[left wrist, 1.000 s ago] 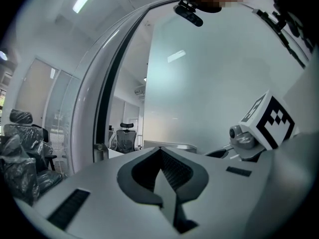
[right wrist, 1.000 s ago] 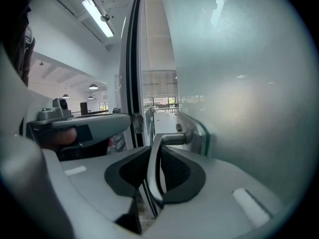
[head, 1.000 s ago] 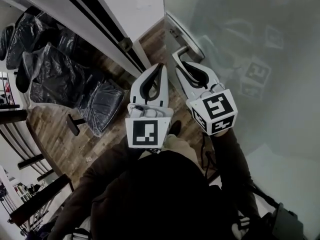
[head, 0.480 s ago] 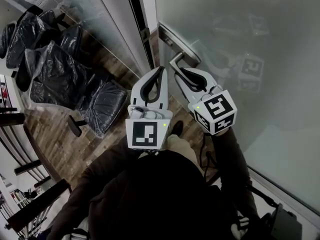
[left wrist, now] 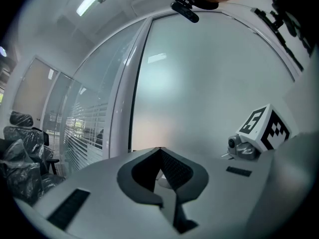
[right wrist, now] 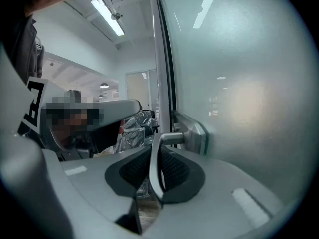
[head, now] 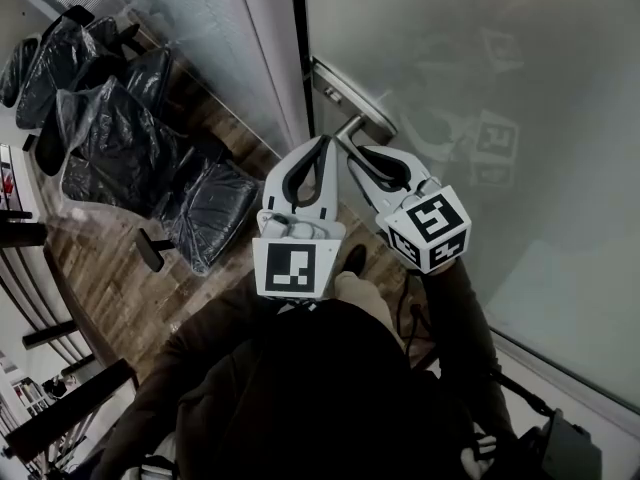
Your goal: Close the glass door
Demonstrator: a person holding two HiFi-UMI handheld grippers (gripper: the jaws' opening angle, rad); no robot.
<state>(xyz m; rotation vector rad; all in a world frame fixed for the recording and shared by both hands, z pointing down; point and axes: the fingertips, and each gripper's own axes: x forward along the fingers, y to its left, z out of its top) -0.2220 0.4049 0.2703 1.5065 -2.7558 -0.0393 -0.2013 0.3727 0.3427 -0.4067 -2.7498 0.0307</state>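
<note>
Frosted glass door (head: 450, 78), upright, edge close beside frame (head: 268, 38), silver lever handle (right wrist: 154, 163)

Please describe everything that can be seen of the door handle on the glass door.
The door handle is a slim lever of smooth, silver-looking metal. A short round neck joins it to a rectangular metal plate fixed on the frosted glass door, close to the door's edge. From the neck the lever bends and runs toward the camera in the right gripper view. The right tongs are closed on it, a dark pad pressing each side. Nothing else touches it.
</note>
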